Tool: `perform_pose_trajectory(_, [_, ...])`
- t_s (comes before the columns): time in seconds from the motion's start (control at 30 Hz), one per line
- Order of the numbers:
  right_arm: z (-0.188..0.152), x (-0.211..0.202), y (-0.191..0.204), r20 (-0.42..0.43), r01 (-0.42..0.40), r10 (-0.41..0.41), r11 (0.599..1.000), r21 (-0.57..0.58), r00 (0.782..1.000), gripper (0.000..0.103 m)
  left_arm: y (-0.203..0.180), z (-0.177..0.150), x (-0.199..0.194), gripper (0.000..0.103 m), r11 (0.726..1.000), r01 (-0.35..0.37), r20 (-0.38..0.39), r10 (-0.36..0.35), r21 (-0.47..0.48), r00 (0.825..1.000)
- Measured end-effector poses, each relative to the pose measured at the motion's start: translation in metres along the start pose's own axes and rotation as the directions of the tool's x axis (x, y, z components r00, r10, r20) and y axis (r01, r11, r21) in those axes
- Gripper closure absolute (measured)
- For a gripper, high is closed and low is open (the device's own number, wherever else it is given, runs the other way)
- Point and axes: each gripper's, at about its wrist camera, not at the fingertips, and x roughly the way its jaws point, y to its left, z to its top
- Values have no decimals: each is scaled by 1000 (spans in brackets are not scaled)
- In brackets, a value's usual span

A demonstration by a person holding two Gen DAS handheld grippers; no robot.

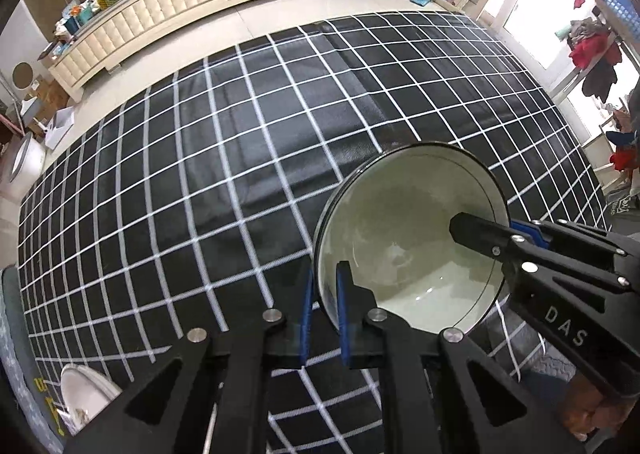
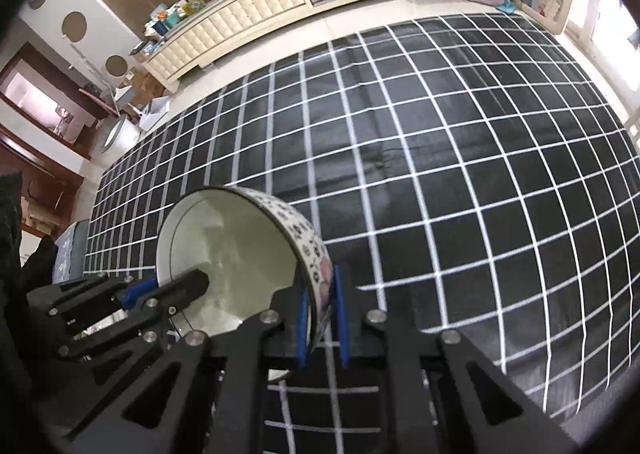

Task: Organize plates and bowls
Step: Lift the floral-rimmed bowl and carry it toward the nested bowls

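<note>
Left wrist view: the left gripper (image 1: 323, 314) pinches the near rim of the bowl (image 1: 408, 238), one blue pad inside the wall and one outside, while the right gripper (image 2: 323, 320) pinches the opposite rim in the same way. Both hold the bowl tilted above the black grid-patterned cloth (image 1: 224, 158), its mouth turned toward the left camera. The step in hand appears to be carrying the bowl to its place; the next move calls for both hands travelling together so the rim does not twist or slip, then lowering it level. The bowl is pale and glossy inside, with a dark rim line and a dark floral band outside. A white dish (image 1: 86, 394) lies at the cloth's near-left edge.
</note>
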Motion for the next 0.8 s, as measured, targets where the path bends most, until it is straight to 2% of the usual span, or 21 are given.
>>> perform_pose_trajectory(0.47, [-29, -14, 88, -7, -47, 46, 994, -98, 999, 87, 67, -75, -82, 94, 996, -30, 57, 35, -85, 998])
perform_pose_trajectory(0.8, [-62, 6, 138, -74, -75, 64, 985, -156, 995, 87, 110, -123, -96, 94, 988, -71, 41, 77, -139, 996])
